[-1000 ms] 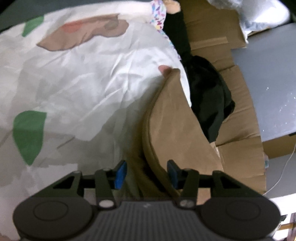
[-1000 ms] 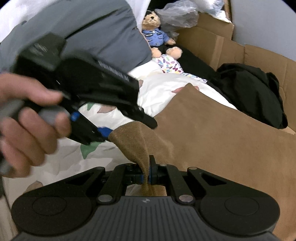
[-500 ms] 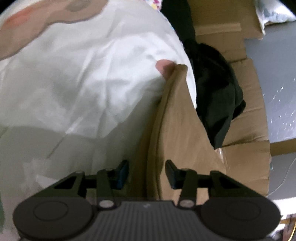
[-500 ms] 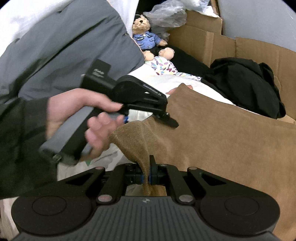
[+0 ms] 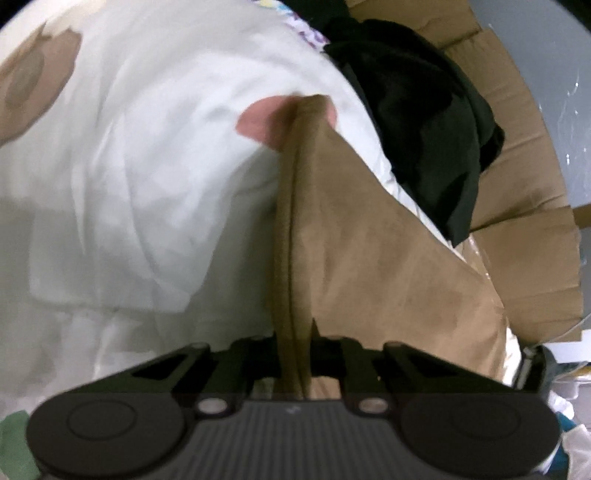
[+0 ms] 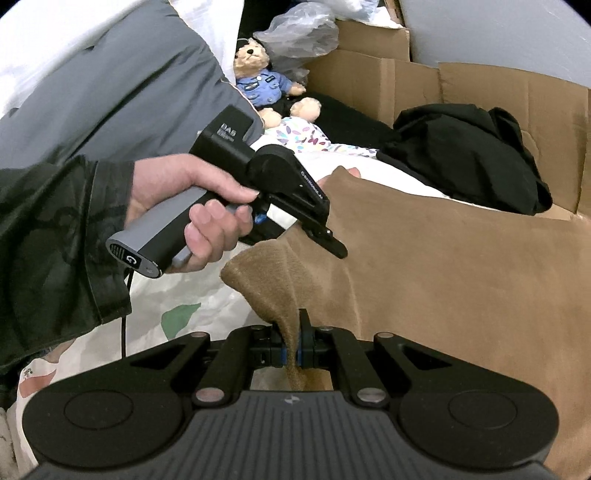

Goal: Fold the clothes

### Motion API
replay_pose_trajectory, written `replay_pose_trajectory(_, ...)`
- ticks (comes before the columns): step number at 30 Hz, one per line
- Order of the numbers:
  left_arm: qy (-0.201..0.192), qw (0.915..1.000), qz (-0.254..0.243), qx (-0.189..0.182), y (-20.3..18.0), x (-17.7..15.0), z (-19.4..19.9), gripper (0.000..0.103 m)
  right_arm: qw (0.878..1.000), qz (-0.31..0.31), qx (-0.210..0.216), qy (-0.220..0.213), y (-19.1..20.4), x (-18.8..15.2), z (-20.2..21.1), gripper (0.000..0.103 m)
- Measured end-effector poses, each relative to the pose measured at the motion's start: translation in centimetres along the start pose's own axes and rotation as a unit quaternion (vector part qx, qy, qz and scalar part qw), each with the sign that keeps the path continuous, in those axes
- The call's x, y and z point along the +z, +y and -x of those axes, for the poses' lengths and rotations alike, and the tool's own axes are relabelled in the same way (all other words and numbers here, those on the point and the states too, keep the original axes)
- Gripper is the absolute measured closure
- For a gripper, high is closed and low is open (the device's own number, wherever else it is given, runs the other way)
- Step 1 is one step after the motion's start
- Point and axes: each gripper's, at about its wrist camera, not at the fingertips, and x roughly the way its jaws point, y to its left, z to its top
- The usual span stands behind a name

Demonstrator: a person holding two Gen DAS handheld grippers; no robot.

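Brown cloth (image 6: 461, 266), soft and napped like suede, lies spread over a white sheet (image 5: 155, 177) printed with green, tan and pink patches. Its near corner is pinched flat in the right tool (image 6: 291, 350), whose blue pads are clenched on a narrow tongue of the fabric. Along the cloth's left edge the left tool (image 5: 293, 354) has just been closing, and a folded ridge of the brown fabric now runs up between its fingers, gripped there. From the right wrist view, a hand (image 6: 192, 214) in a dark sleeve (image 6: 55, 240) squeezes that left tool's grey handle, its black fingers lying against the cloth's edge.

Behind the sheet stands an opened cardboard box (image 6: 480, 88), its flaps flattened outward. A crumpled black garment (image 6: 469, 158) lies heaped against its wall, partly over the far side of the sheet and just beyond the brown cloth. Further back sits a teddy bear (image 6: 258, 77) in a blue uniform shirt, beside a clear plastic bag (image 6: 299, 33), with a small white cloth (image 6: 306, 136) dotted in coloured leaves at its feet. A grey garment (image 6: 110, 85) fills the upper left.
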Motion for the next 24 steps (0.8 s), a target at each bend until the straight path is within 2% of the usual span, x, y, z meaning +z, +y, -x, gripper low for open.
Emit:
replay_pose_trajectory(14, -0.029, 0.9990, -0.035, 0.007, -4.9, 0.1, 1.5, 0.094, 0.999, -0.027, -0.014, -0.021, -1.2, 0.2, 3.1, 0.098)
replay_pose_trajectory(24, -0.035, 0.9962, -0.073, 0.032, -11.1, -0.6, 0.7, 0.094, 0.997, -0.064, -0.026, -0.034, -4.0, -0.3, 5.9, 0.098)
